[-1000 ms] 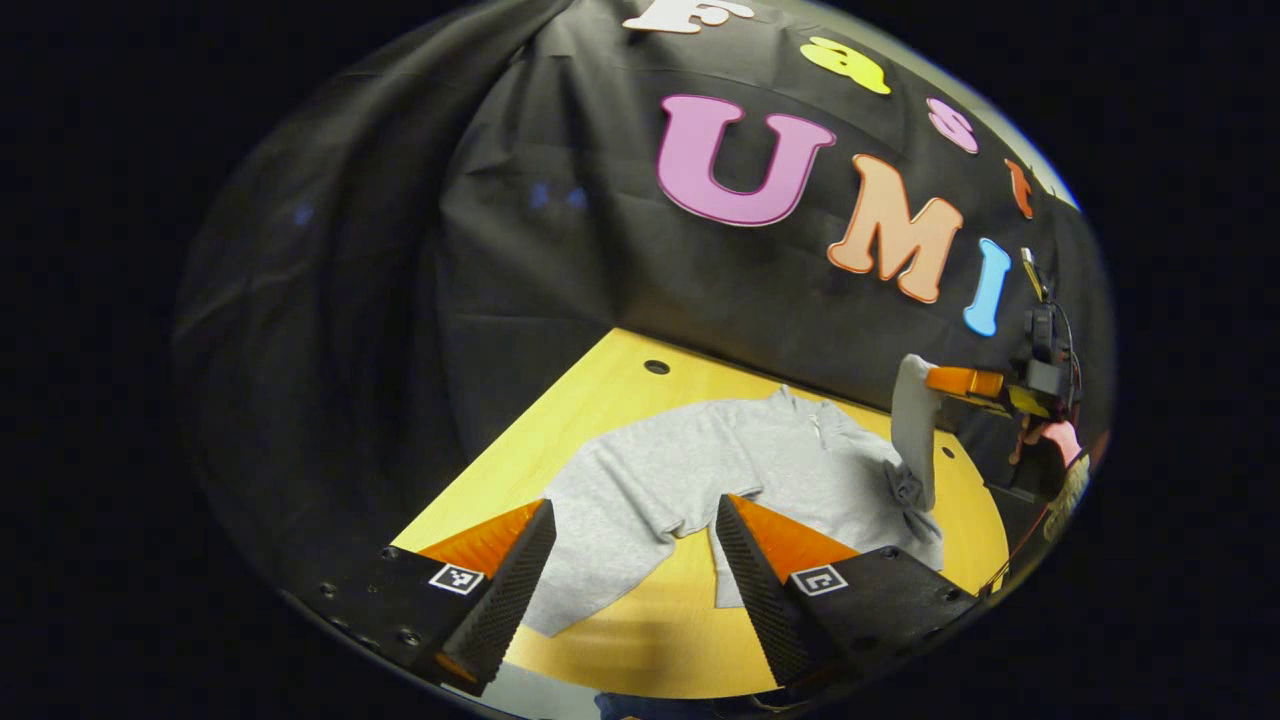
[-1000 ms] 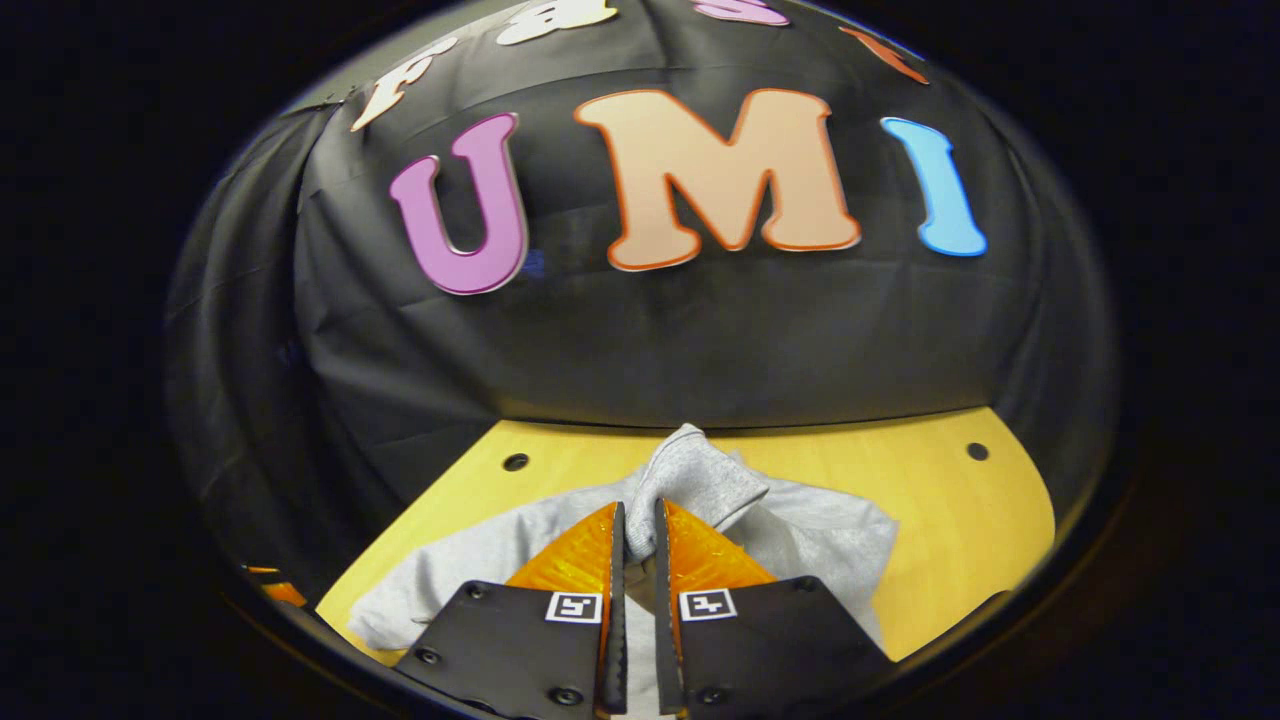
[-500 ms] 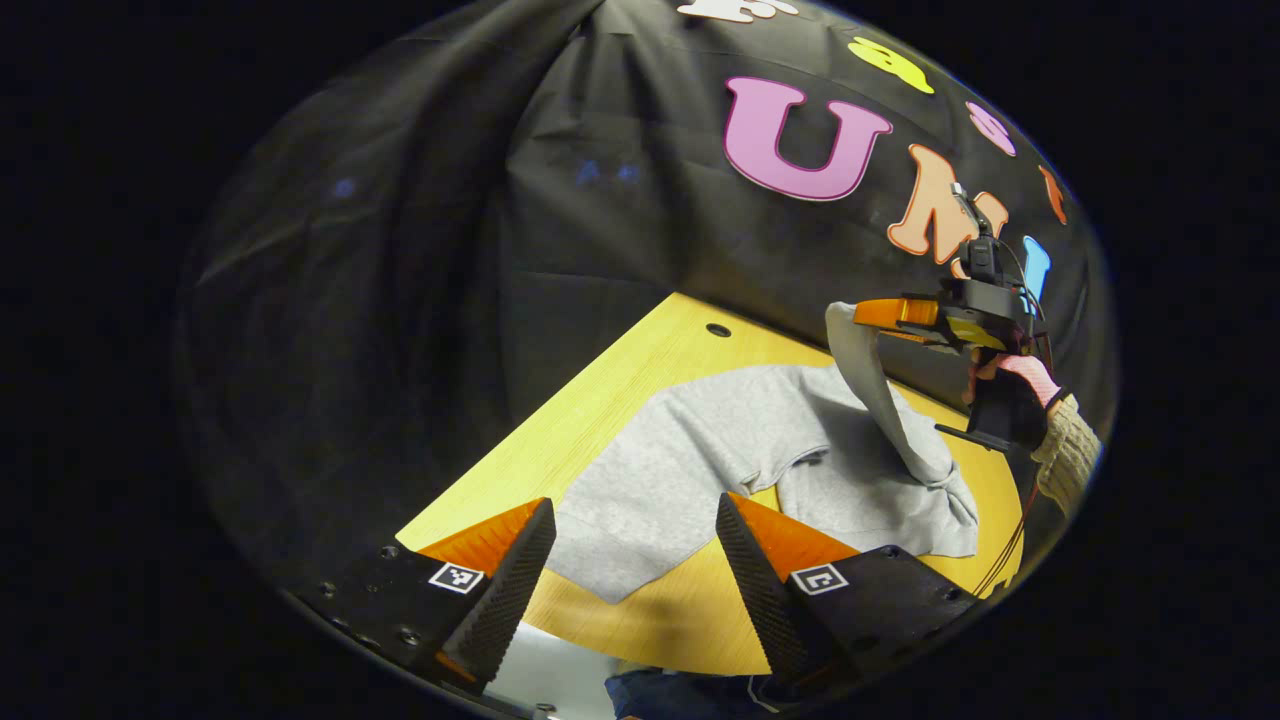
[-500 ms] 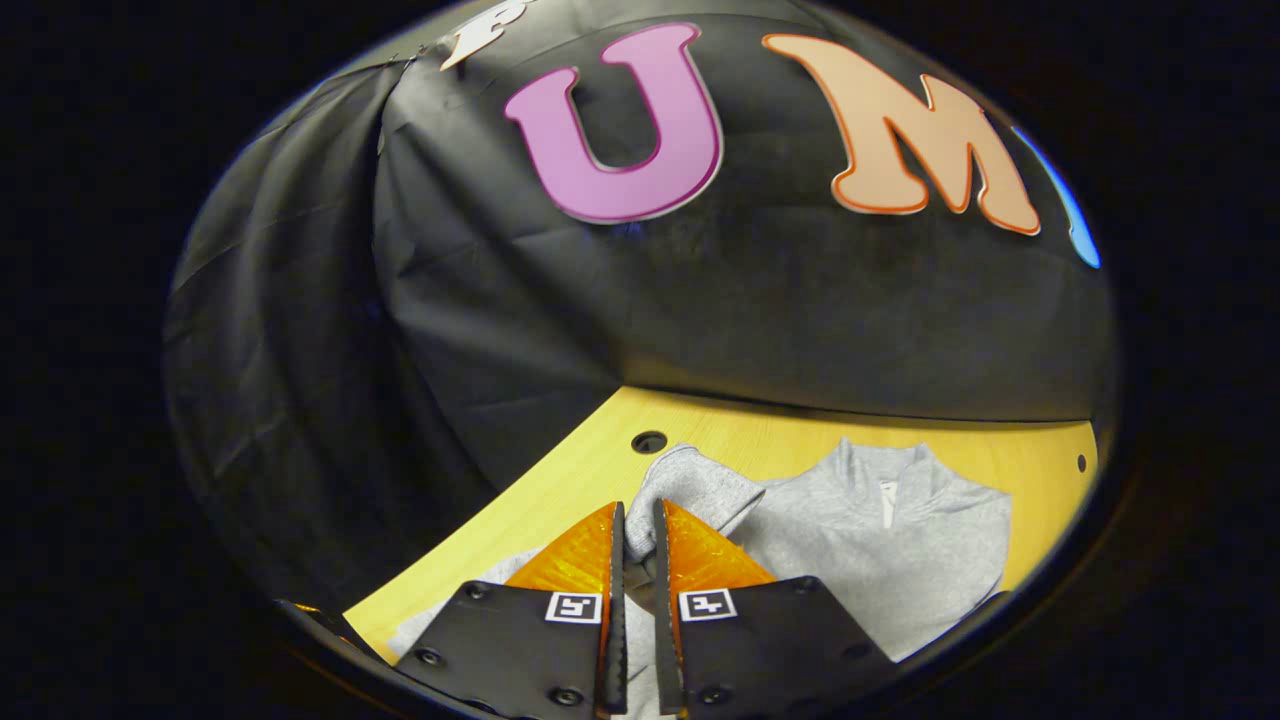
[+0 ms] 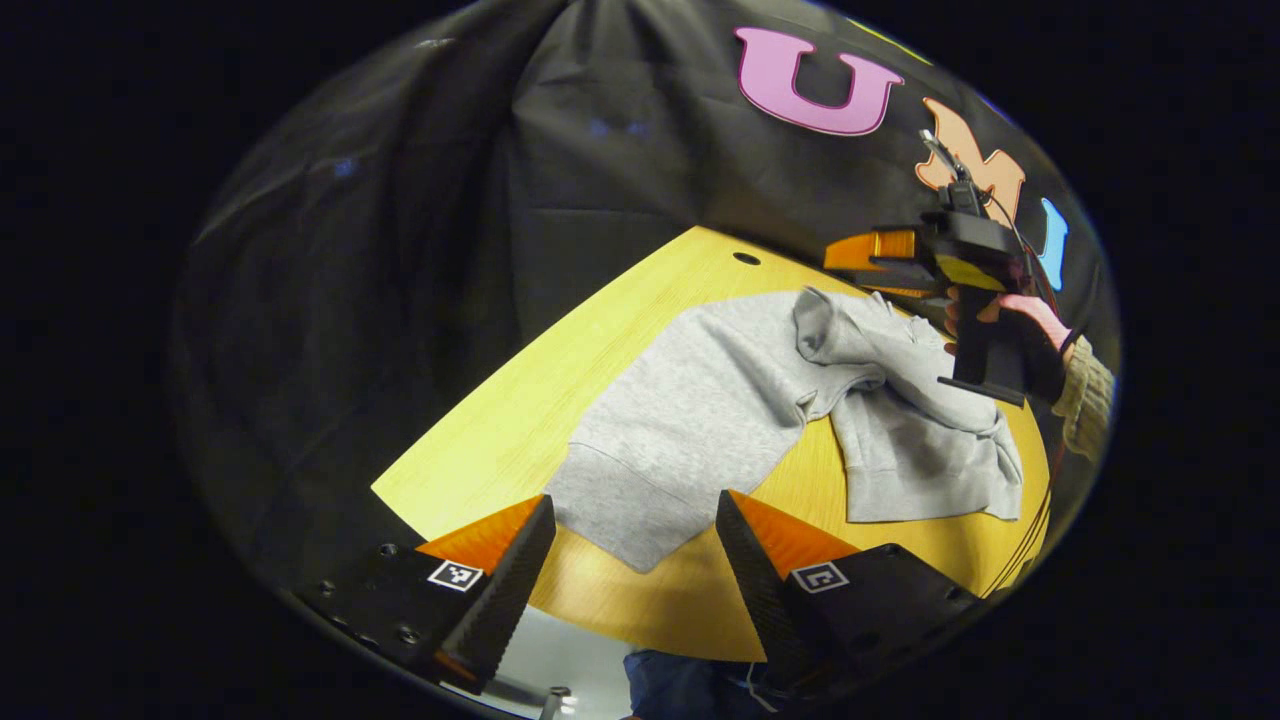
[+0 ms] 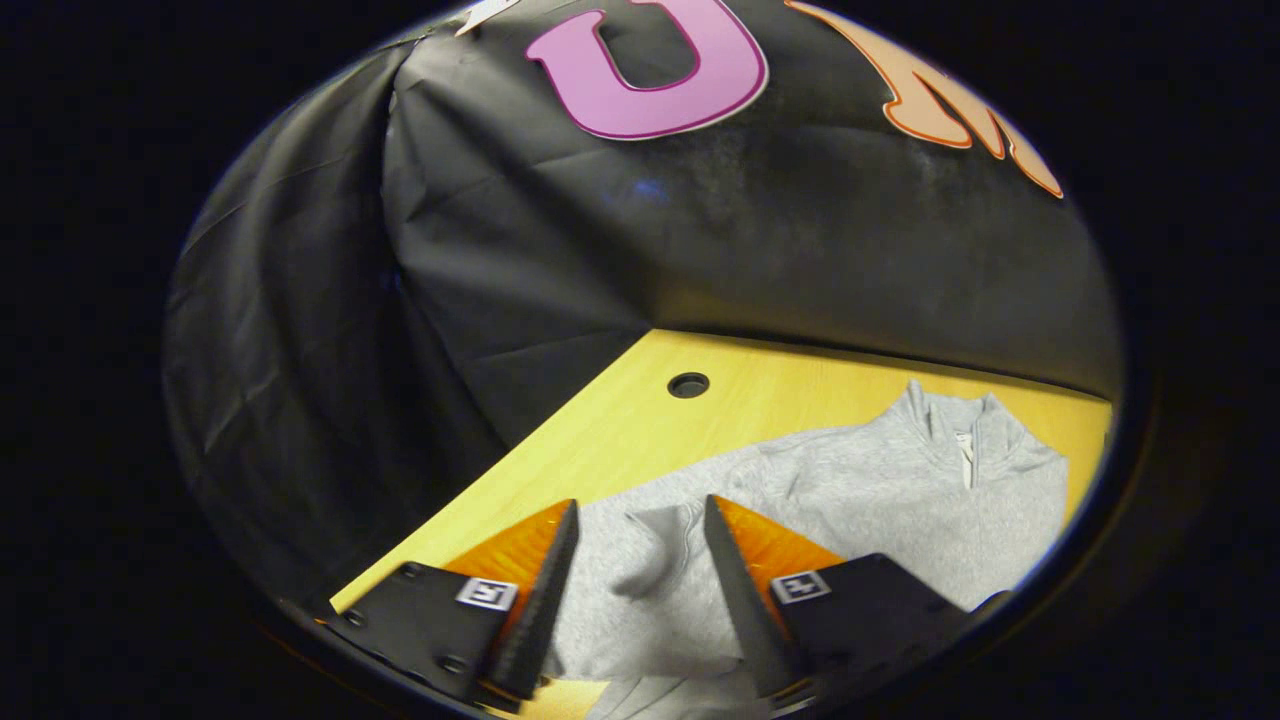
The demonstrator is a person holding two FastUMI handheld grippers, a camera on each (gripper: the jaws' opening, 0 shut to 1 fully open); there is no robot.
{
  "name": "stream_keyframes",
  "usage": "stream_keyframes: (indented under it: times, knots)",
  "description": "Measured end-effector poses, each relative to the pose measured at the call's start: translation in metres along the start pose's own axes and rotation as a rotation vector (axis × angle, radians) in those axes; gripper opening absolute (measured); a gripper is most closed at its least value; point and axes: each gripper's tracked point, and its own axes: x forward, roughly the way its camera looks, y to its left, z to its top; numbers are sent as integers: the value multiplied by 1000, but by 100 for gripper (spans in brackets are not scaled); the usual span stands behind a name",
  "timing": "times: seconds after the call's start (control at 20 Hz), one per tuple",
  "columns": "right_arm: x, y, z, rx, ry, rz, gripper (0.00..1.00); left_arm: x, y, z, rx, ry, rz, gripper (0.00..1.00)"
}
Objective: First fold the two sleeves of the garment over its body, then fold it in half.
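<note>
A grey zip-neck sweatshirt (image 5: pixel 700 400) lies flat on the yellow table (image 5: pixel 500 420). Its right sleeve (image 5: pixel 850 340) lies loosely bunched across the chest. The other sleeve stretches toward me, its cuff (image 5: pixel 630 520) resting just beyond my left gripper (image 5: pixel 633 500), which is open and holds nothing. In the left gripper view my right gripper (image 5: pixel 835 268) hovers open above the folded sleeve, held by a hand (image 5: pixel 1010 320). In the right gripper view my right gripper (image 6: pixel 640 503) is open above the dropped sleeve end (image 6: pixel 655 550), with the collar and zip (image 6: pixel 960 435) to the right.
A round hole (image 6: pixel 688 385) is set in the table (image 6: pixel 620 420) near the back edge, beyond the garment. The black cloth wall closes off the back and left. Bare table lies left of the sweatshirt. The table's front edge (image 5: pixel 640 640) is just under my left gripper.
My right gripper carried the right sleeve leftward over the chest, then opened and let it drop. My left gripper shifted so the left cuff now lies just beyond its fingers.
</note>
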Motion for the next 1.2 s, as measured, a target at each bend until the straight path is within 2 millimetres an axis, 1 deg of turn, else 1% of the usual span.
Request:
stream_keyframes:
  times: [0.05,0.1,0.2,0.3,0.35,0.4,0.5,0.55,0.6,0.65,0.7,0.75,0.8,0.9,0.95,1.0,1.05,1.1,1.15,1.2]
  knots:
    - [5,-2,-12,-15,-2,10,86,4,1,-2,7,7,3,95]
    - [3,-1,-10,-39,-5,9,100,6,1,-5,13,14,4,95]
    - [-3,-1,-6,-69,-13,8,96,13,2,-11,17,37,10,95]
    - [-11,6,-5,-47,-11,32,98,18,2,-14,22,57,17,95]
    - [-19,7,-7,-36,-14,39,98,21,2,-14,25,57,18,95]
    - [-26,5,-4,-34,-19,39,98,21,2,-14,27,54,20,95]
    - [-42,-4,4,-59,-42,15,96,20,5,-18,33,63,27,95]
    - [-50,-11,6,-78,-49,-1,96,19,5,-18,38,65,30,96]
    - [-57,-18,8,-95,-54,-12,99,20,6,-19,48,68,34,96]
    - [-63,-23,8,-110,-58,-20,99,20,6,-21,58,72,37,95]
    - [-71,-28,9,-121,-57,-29,96,21,8,-19,69,64,45,93]
    - [-83,-33,7,-130,-53,-35,96,21,8,-19,73,64,45,84]
    - [-93,-38,7,-135,-49,-39,96,20,9,-18,82,59,43,82]
    - [-114,-49,4,-137,-44,-48,96,21,14,-19,85,65,57,69]
    - [-125,-56,1,-140,-41,-55,96,22,16,-16,77,60,62,54]
    - [-137,-63,-1,-150,-38,-67,96,23,18,-18,73,62,66,51]
    - [-151,-70,-3,-162,-37,-82,98,23,18,-16,67,56,63,38]
    - [-162,-77,-6,-174,-35,-98,99,26,20,-16,68,60,63,34]
    - [-174,-83,-8,-177,-39,-113,99,24,20,-16,69,55,55,24]
    - [-185,-89,-9,-172,-40,-128,96,24,19,-13,71,53,48,21]
